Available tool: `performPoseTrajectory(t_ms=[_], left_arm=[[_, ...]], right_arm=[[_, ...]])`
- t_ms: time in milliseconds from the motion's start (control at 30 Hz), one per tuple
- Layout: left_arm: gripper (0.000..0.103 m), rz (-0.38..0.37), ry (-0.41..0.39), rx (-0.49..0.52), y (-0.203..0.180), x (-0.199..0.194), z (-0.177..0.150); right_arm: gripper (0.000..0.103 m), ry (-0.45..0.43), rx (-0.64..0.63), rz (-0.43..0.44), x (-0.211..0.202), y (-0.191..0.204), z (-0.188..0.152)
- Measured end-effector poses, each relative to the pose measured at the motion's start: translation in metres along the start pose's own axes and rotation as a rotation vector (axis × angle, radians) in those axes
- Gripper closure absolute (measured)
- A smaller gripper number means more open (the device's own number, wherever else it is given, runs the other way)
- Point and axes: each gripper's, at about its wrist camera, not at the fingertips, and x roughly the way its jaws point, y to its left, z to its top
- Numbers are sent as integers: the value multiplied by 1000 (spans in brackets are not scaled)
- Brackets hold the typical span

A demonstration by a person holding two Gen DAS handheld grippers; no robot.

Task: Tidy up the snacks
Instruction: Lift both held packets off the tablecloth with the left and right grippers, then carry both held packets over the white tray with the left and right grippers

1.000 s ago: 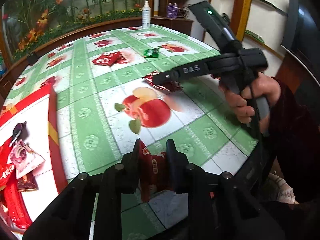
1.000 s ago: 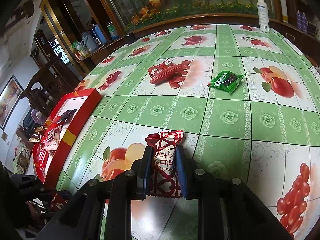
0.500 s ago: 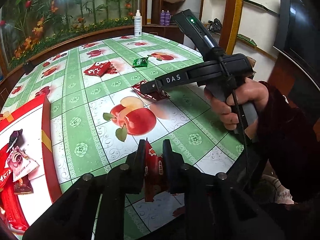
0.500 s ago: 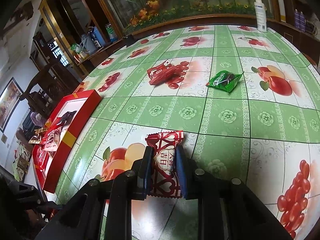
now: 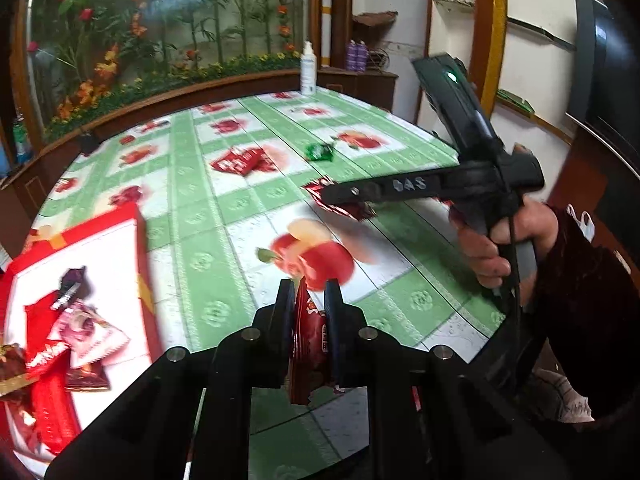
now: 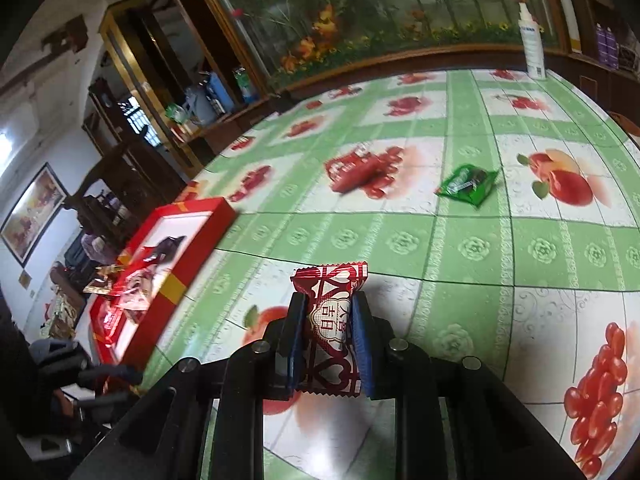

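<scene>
Broadly, largest first.
Table: a round table (image 6: 472, 240) under a green and white cloth printed with fruit fills both views.
Box: a red box (image 5: 140, 240) with a white floor sits at the table's left edge and holds several wrapped snacks (image 5: 86, 332).
Spray bottle: a white spray bottle (image 6: 531, 44) stands at the far edge.
Right gripper: the right gripper (image 6: 327, 338), held by a hand (image 5: 496, 240), is clamped on a red and white candy (image 6: 330, 320) that lies flat between its pads; seen from the left wrist it reaches over the table's right side.
Left gripper: the left gripper (image 5: 306, 316) is pinched tight on a dark red packet (image 5: 310, 340) that stands on edge between its pads, just above the near edge.
Loose red packet: a red packet (image 6: 354, 170) lies towards the far side, near the middle of the table.
Green packet: a green packet (image 6: 468, 184) lies to the right of it, well apart from the box.
</scene>
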Motion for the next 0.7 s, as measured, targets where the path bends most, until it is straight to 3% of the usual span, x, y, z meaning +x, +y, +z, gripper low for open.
performPoseTrajectory(t_ms=[333, 700], left_arm=[[91, 109, -77, -44, 31, -28, 12], [91, 289, -93, -142, 83, -46, 7]], right_arm=[[80, -125, -36, 183, -14, 41, 6], [80, -99, -81, 246, 12, 98, 21]])
